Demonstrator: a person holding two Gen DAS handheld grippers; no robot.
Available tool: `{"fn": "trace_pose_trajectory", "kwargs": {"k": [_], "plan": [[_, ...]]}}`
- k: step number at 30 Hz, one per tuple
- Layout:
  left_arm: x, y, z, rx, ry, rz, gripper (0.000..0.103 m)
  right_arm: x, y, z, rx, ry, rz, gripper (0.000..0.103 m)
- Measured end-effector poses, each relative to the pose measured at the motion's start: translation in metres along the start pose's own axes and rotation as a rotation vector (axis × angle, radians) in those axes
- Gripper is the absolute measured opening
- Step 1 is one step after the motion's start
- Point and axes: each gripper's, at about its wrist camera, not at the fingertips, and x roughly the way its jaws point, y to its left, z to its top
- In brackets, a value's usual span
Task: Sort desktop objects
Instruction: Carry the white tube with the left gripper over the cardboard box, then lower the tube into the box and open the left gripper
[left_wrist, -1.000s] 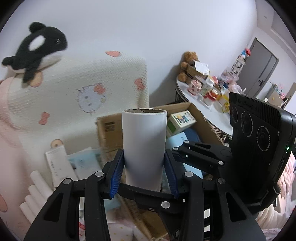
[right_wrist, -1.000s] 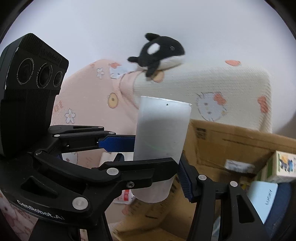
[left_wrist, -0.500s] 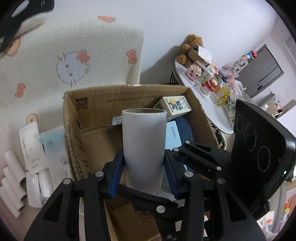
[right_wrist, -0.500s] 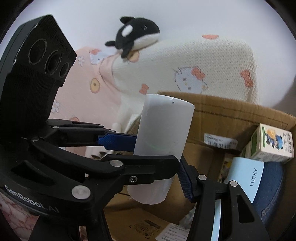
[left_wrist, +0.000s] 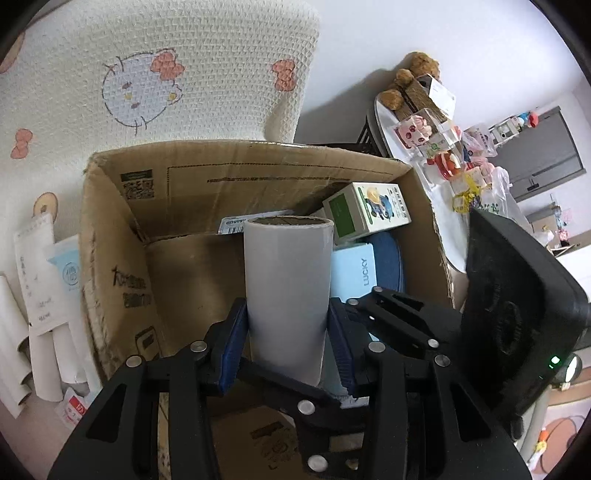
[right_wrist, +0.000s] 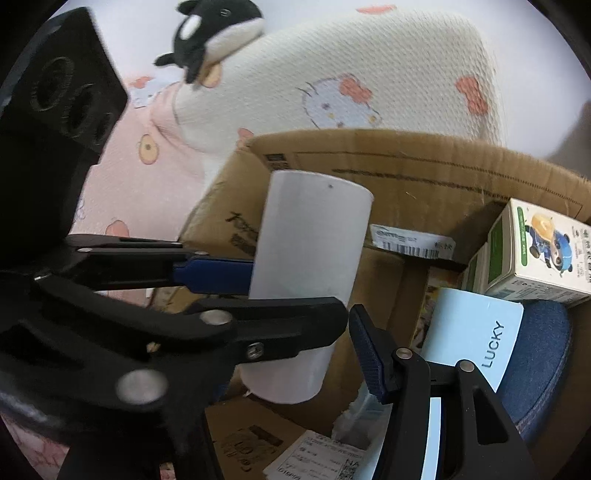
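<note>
I am holding the white roll (left_wrist: 287, 295) upright above the open cardboard box (left_wrist: 110, 258), left gripper (left_wrist: 287, 350) fingers clamped on it for dropping inside, while the right gripper (right_wrist: 295, 332) fingers are standing apart beside it.

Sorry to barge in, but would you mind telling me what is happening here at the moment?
A person with two handheld grippers is sorting things into a cardboard box. The left gripper is shut on a white paper roll, held upright over the open box. The right gripper sits beside it, apparently open and holding nothing. A small carton and a blue LUCKY box lie inside already.
</note>
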Motion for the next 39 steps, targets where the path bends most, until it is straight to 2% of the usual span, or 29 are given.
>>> {"fn": "trace_pose_trajectory", "kwargs": {"k": [11,15,17,18,20,29,35,39], "plan": [[0.032,0.006,0.018,-0.04,0.067,0.047,0.047,0.007,-0.026,0.0,0.076,0.044,0.01,0.054],[0.044,0.008,0.023,-0.056,0.089,0.065,0.047,0.005,-0.029,-0.003,0.063,0.053,-0.01,0.054],[0.051,0.009,0.027,-0.077,0.109,0.046,0.047,0.004,-0.03,-0.003,0.059,0.052,-0.014,0.051],[0.052,0.009,0.027,-0.079,0.113,0.043,0.047,0.002,-0.031,-0.003,0.058,0.048,-0.016,0.046],[0.058,0.008,0.029,-0.075,0.122,0.057,0.047,0.0,-0.032,-0.004,0.05,0.046,-0.025,0.043],[0.094,0.013,0.033,-0.097,0.203,0.119,0.047,-0.017,-0.026,-0.013,0.003,0.075,-0.098,0.043],[0.111,0.019,0.036,-0.119,0.229,0.16,0.047,-0.038,-0.011,-0.024,-0.102,0.073,-0.229,0.043],[0.122,0.023,0.035,-0.139,0.253,0.169,0.047,-0.05,-0.012,-0.027,-0.099,0.061,-0.237,0.044]]}}
